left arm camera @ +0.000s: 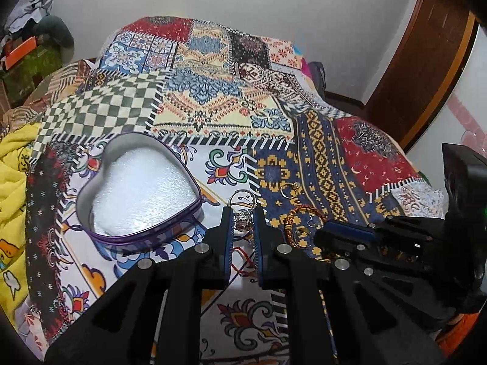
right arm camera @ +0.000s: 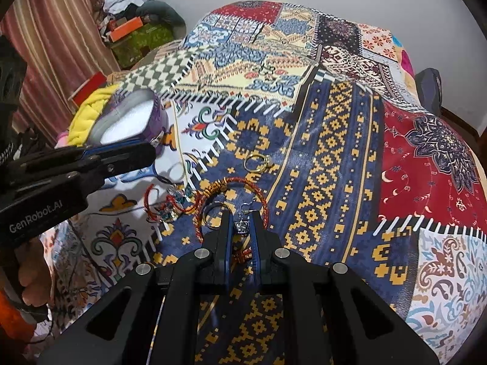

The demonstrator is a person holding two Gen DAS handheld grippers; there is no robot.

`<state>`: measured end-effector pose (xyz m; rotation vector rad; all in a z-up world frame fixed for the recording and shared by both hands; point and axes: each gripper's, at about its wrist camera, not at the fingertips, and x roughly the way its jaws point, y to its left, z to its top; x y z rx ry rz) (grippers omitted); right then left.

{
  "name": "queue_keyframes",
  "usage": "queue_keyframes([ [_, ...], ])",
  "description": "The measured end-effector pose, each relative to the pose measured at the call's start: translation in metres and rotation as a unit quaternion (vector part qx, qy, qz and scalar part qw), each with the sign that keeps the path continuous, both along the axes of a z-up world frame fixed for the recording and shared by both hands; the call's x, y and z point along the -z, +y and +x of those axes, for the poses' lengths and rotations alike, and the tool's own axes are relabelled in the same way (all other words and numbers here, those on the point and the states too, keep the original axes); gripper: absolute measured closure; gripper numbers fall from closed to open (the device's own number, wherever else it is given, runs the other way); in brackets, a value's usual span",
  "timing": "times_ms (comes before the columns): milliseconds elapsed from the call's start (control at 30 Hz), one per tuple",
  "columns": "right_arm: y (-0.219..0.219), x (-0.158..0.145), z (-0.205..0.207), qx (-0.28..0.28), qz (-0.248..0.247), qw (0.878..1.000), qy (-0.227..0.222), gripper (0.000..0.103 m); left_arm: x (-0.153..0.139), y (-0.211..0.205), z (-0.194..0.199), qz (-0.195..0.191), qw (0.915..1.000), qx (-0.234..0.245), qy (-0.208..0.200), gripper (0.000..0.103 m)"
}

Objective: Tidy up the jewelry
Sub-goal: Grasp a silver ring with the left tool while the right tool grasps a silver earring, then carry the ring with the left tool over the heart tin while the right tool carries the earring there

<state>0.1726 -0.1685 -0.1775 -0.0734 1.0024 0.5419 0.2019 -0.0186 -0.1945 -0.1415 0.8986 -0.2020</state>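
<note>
My left gripper [left arm camera: 242, 222] is shut on a silver jewelled ring [left arm camera: 242, 223], held just right of the heart-shaped purple tin [left arm camera: 91, 188] with its white foam lining. In the right wrist view that ring [right arm camera: 155, 141] hangs at the left gripper's [right arm camera: 153, 149] tip in front of the tin [right arm camera: 158, 115]. My right gripper [right arm camera: 241, 223] is low over the patchwork bedspread, shut on a silver crown earring [right arm camera: 242, 227]. Around it lie a red-gold braided bracelet [right arm camera: 258, 193], a silver hoop [right arm camera: 213, 216], a gold ring [right arm camera: 257, 162] and red beaded threads [right arm camera: 166, 206].
The patterned bedspread [right arm camera: 334, 152] covers a bed against a white wall. A yellow cloth [left arm camera: 15, 167] lies at the left edge near the tin. Clutter and boxes [left arm camera: 30, 45] fill the far left corner. A wooden door frame [left arm camera: 426, 60] stands at right. A hand [right arm camera: 33, 289] holds the left gripper.
</note>
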Motion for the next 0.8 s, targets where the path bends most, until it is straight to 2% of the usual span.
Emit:
queue_keyframes([
  [167,-0.002,-0.016,0.001,0.004,0.019,1.000,-0.008,0.093,-0.012,0.004,-0.007,-0.004,0.9999,-0.004,-0.013,0.092],
  [467,0.011,-0.057,-0.007,-0.004,0.045,0.997,-0.056,0.093,-0.041,0.021,-0.024,-0.003,0.9985,-0.025,-0.048,0.092],
  [800,0.045,-0.095,-0.004,-0.028,0.085,0.991,-0.102,0.093,-0.070,0.052,-0.039,0.007,0.9945,-0.057,-0.088,0.092],
])
